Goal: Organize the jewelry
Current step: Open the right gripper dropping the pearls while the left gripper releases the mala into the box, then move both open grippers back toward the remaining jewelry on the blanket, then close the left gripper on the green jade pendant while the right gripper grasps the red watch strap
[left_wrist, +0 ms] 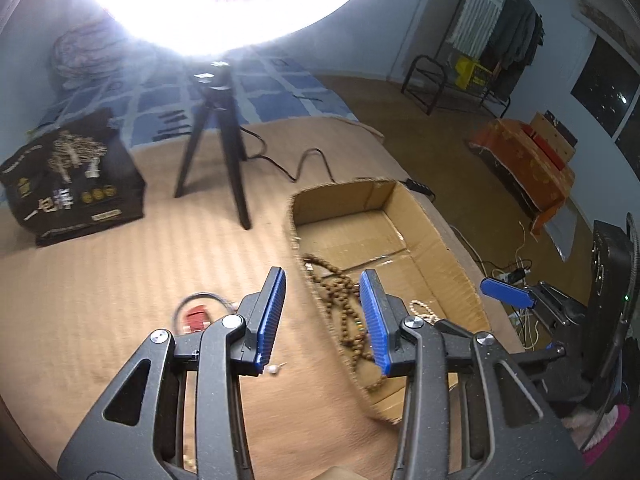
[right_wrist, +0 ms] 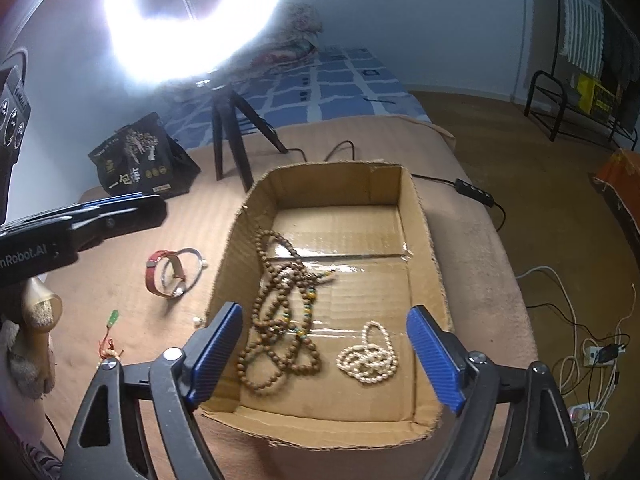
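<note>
A cardboard box [right_wrist: 424, 216] sits on the tan blanket and holds a brown bead necklace [right_wrist: 280, 312] and a white pearl necklace [right_wrist: 370, 358]. My right gripper [right_wrist: 326, 316] is open and empty above the box's near end. My left gripper [left_wrist: 324, 280] is open and empty over the box's left wall [left_wrist: 298, 248]; it also shows in the right wrist view [right_wrist: 120, 210]. A red-strap watch [right_wrist: 166, 276] with a silver bangle [right_wrist: 192, 264] lies left of the box. A small pearl earring [right_wrist: 197, 322] and a green pendant on red cord [right_wrist: 112, 320] lie nearby.
A ring light on a black tripod [right_wrist: 228, 140] stands behind the box, its cable and switch [right_wrist: 472, 188] trailing right. A black printed bag [right_wrist: 140, 160] stands at back left. A wooden brush [right_wrist: 38, 320] lies at the left. The bed's edge drops off at the right.
</note>
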The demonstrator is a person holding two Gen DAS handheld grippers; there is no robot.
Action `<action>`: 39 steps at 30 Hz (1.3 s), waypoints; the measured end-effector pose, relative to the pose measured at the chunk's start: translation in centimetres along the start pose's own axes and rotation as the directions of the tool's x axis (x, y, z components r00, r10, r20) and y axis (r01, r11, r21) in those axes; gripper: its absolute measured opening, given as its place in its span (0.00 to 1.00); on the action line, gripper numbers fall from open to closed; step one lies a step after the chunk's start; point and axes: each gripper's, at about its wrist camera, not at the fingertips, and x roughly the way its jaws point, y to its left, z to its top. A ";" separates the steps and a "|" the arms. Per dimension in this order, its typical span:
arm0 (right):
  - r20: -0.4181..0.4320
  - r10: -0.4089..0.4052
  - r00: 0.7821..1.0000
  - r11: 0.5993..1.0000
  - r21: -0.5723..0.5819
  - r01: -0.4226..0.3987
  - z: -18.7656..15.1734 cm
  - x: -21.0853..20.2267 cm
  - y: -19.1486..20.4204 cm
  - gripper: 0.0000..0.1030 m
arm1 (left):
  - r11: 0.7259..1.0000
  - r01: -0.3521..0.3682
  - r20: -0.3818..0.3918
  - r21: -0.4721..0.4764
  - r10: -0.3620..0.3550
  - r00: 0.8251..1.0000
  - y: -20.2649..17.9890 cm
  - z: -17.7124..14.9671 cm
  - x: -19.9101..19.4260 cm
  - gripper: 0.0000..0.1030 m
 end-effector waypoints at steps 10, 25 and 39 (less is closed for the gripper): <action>0.025 0.040 0.999 0.999 -0.026 -0.040 0.8 -0.1 2.8 0.87 | 0.996 -0.074 0.017 -0.048 0.075 0.997 6.0 -2.1 -4.2 0.38; 0.024 0.145 0.989 0.987 -0.076 -0.143 1.8 0.7 8.8 0.87 | 0.982 -0.141 -0.041 -0.123 0.137 0.990 13.9 -8.7 -7.0 0.45; -0.060 0.209 0.976 0.972 -0.096 -0.214 1.9 4.1 13.8 0.72 | 0.975 -0.118 -0.163 -0.186 0.088 0.983 16.8 -12.8 -4.0 0.44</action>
